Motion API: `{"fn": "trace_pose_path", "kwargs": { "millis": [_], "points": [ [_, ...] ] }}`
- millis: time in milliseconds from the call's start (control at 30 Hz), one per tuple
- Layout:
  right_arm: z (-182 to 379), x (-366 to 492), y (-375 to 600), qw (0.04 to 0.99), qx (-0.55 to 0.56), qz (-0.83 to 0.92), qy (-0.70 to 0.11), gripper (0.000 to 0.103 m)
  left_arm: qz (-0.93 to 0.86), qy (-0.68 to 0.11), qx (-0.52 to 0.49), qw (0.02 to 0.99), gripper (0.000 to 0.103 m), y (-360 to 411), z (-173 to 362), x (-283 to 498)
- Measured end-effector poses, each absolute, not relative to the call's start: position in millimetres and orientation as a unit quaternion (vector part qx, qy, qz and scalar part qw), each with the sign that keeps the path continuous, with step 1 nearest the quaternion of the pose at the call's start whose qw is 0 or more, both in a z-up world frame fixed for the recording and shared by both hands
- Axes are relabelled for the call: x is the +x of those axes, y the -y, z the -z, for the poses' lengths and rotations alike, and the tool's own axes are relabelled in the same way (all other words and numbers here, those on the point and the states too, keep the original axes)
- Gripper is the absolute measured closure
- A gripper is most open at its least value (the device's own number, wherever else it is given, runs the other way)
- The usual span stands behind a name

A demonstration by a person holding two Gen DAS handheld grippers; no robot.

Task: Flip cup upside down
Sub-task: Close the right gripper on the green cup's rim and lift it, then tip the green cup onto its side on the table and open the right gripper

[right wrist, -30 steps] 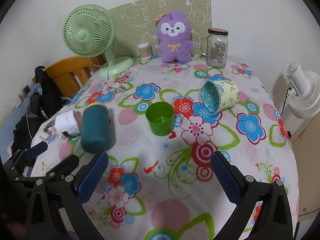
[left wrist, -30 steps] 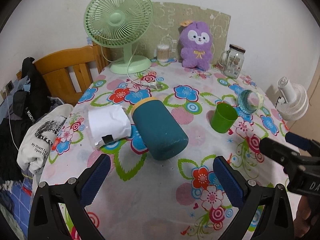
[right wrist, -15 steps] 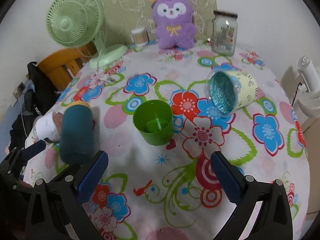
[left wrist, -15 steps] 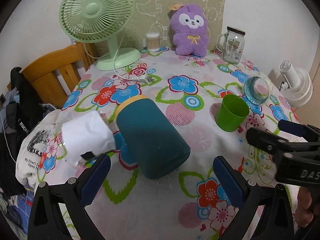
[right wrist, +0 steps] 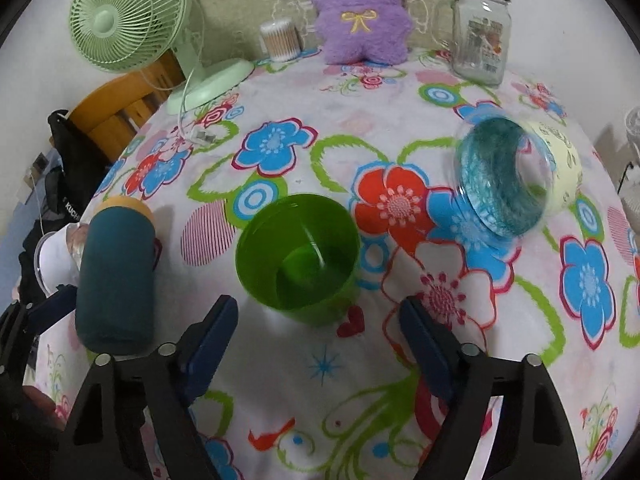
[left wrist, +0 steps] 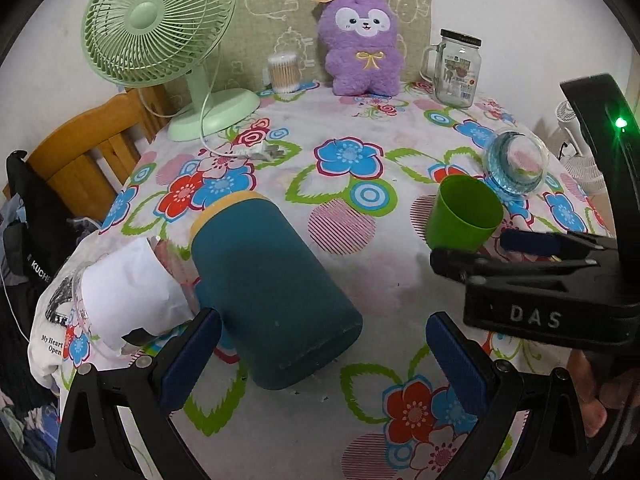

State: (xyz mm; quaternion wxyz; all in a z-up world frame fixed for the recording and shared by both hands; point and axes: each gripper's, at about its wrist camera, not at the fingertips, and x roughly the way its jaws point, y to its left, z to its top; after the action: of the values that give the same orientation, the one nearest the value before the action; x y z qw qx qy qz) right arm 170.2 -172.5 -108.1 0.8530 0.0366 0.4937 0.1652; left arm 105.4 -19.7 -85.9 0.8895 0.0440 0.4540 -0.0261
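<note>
Green plastic cup [right wrist: 297,257] stands upright on the floral tablecloth [right wrist: 400,92], mouth up, long axis vertical, just ahead of the right gripper [right wrist: 318,332], whose jaws are spread wide. Left gripper [left wrist: 320,354] gapes around a teal bottle [left wrist: 268,292] lying down. "DAS" marks the right gripper's side; the jar [left wrist: 458,68] label is probably unreadable.

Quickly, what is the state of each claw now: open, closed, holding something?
Left claw: open, holding nothing, near the teal bottle.
Right claw: open, holding nothing, just before the green cup.

Green plastic cup [right wrist: 297,257], upright, mouth up, on the floral tablecloth [right wrist: 400,380]
</note>
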Motion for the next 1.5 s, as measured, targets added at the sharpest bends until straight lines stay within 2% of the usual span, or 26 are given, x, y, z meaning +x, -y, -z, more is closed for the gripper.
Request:
{"fn": "trace_pose_path", "kwargs": {
  "millis": [100,167,200,600,1100,1500],
  "points": [
    [107.8,174.0,169.4,0.853,0.039,-0.172,-0.492,0.029,0.023,-0.453,0.045,0.89,0.0,18.4,85.3,105.1],
    [107.8,175.8,167.9,0.853,0.035,-0.173,-0.49,0.045,0.022,-0.452,0.042,0.891,0.0,17.4,84.2,103.7],
    [107.4,176.1,167.2,0.855,0.033,-0.172,-0.489,0.048,0.021,-0.451,0.041,0.891,0.0,16.6,83.5,102.6],
    [91.2,159.4,162.0,0.861,0.027,-0.189,-0.471,0.048,0.018,-0.441,0.038,0.896,0.0,13.0,70.9,83.7],
    [56.8,58.7,165.0,0.865,-0.003,-0.214,-0.454,0.048,0.03,-0.433,0.017,0.901,0.0,4.8,64.1,17.1],
    [66.0,3.0,161.3,0.818,-0.054,-0.242,-0.52,0.048,0.036,-0.444,0.008,0.895,0.0,-0.9,78.7,-38.5]
  ]
}}
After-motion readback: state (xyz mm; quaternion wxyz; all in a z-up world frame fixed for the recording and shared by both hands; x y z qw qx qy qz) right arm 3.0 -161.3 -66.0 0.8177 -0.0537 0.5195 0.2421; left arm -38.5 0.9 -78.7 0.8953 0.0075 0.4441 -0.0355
